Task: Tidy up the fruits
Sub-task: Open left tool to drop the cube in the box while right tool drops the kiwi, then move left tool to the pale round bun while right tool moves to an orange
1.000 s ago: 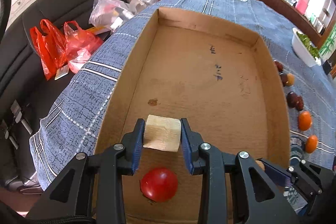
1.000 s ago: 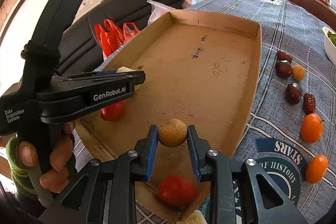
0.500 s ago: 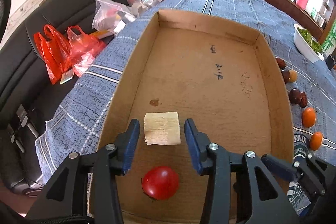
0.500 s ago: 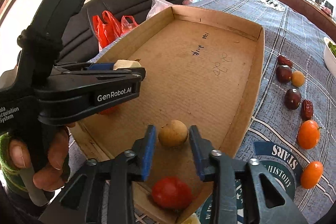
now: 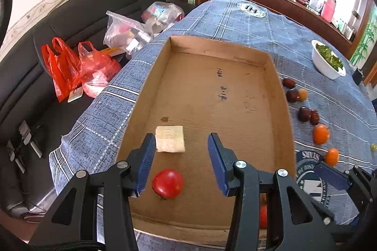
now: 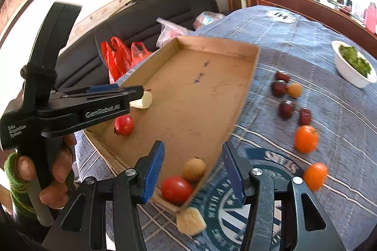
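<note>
In the cardboard tray (image 5: 280, 109) on the desk (image 5: 329, 91), 2 tomatoes, a longan (image 6: 194, 169) and a pale fruit chunk (image 5: 170, 139) lie released under both gaping tools, though the round longan could roll if the tray is nudged.

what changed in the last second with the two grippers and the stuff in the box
Both let go. The left gripper released the pale chunk onto the cardboard box floor and backed off, jaws wide. The right gripper dropped the tan round fruit beside a red tomato in the near corner and pulled back, open. The other tomato and the fruits on the tablecloth stayed put.
</note>
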Demonstrator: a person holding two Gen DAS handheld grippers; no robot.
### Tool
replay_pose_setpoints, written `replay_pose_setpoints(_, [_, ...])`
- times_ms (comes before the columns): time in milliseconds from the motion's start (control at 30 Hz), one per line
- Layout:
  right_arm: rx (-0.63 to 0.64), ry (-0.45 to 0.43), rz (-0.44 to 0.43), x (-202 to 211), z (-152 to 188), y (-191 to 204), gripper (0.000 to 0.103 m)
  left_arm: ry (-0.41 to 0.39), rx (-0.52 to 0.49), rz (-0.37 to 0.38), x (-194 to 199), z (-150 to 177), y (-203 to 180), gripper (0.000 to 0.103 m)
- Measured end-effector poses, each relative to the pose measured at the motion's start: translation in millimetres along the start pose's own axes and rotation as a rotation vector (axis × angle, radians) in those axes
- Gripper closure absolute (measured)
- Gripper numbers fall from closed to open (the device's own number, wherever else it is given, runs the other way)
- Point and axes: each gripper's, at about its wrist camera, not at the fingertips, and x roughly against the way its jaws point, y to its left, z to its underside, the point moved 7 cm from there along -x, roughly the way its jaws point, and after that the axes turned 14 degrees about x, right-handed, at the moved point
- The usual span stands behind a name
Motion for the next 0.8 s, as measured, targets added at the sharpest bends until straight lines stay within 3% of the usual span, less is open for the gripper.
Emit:
replay_pose_setpoints(367, [-0.075,-0.036,0.057,36.9,21.6,-32.9,0.05,-0.009,-0.038,0.052,22.2,14.7,-26.5,0.058])
replay_pose_setpoints(800, [-0.186,-0.066,0.125,71.9,55.2,-80.0,0.05,0.005,-0.149,0.19,58.8,47.5,-76.9,0.059])
